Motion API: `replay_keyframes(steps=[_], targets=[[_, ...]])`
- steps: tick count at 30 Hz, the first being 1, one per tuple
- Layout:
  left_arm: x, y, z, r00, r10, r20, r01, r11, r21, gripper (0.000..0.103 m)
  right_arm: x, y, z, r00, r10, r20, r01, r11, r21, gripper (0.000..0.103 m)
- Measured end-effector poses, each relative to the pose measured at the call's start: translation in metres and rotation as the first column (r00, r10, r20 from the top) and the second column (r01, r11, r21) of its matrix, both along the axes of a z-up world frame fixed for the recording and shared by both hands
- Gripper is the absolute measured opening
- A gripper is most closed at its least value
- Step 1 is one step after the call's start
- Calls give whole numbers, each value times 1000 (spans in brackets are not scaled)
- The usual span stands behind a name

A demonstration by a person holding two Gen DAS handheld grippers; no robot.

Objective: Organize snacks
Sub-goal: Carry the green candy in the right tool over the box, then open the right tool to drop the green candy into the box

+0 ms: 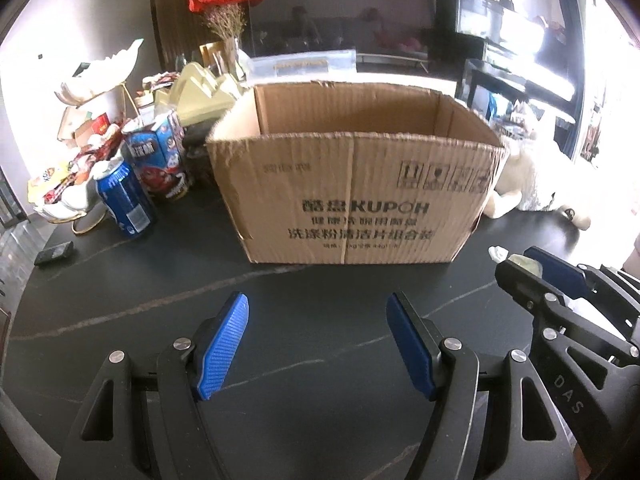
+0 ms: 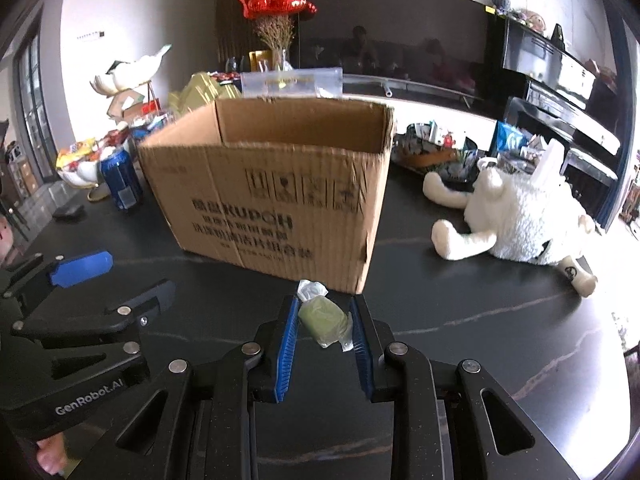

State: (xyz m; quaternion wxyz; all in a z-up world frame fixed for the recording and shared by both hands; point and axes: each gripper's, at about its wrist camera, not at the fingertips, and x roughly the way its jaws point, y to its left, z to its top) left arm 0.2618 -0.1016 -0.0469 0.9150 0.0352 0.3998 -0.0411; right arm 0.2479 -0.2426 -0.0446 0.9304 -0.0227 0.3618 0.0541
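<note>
Two grippers sat low over my dark table (image 1: pixel 120 292). My right gripper (image 2: pixel 325 320) was clamped on a green snack (image 2: pixel 323 320) in clear wrap, both blue pads pressing its sides, the twisted end of the wrap poking forward toward the box. From the left wrist view the same snack (image 1: pixel 527 265) showed only as a pale bit between the right gripper's (image 1: pixel 532 266) tips. My left gripper (image 1: pixel 318 344) hung with its jaws spread wide and nothing between them.

Just beyond both stood the open cardboard box (image 1: pixel 352 184), upright, printed side toward me; I could see its far inner wall but not its floor, so I could not tell what lay inside. Left of the box stood a blue can (image 1: pixel 125 204), and behind it a blue carton (image 1: pixel 160 160), the two close together. Farther left a white tiered dish (image 1: pixel 80 128) held a heap of wrapped snacks. Right of the box, well apart from it, a white plush toy (image 2: pixel 516 220) lay on the table. At the back, red foil balloons (image 2: pixel 276 0) hung over a vase of dried flowers (image 2: pixel 278 40).
</note>
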Motion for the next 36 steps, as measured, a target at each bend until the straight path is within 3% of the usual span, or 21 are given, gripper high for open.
replay_keyframes(steps=[5, 21, 36], targets=[[-1, 8, 15, 1000, -9, 3, 9, 999, -40, 71, -2, 3, 19, 1000, -12, 23, 12, 1000, 0, 27], [5, 23, 70, 994, -66, 82, 67, 998, -3, 71, 3, 20, 69, 995, -30, 94, 28, 999, 23, 27], [52, 37, 100, 995, -77, 62, 76, 997, 22, 72, 47, 30, 107, 994, -42, 105, 42, 999, 5, 28]])
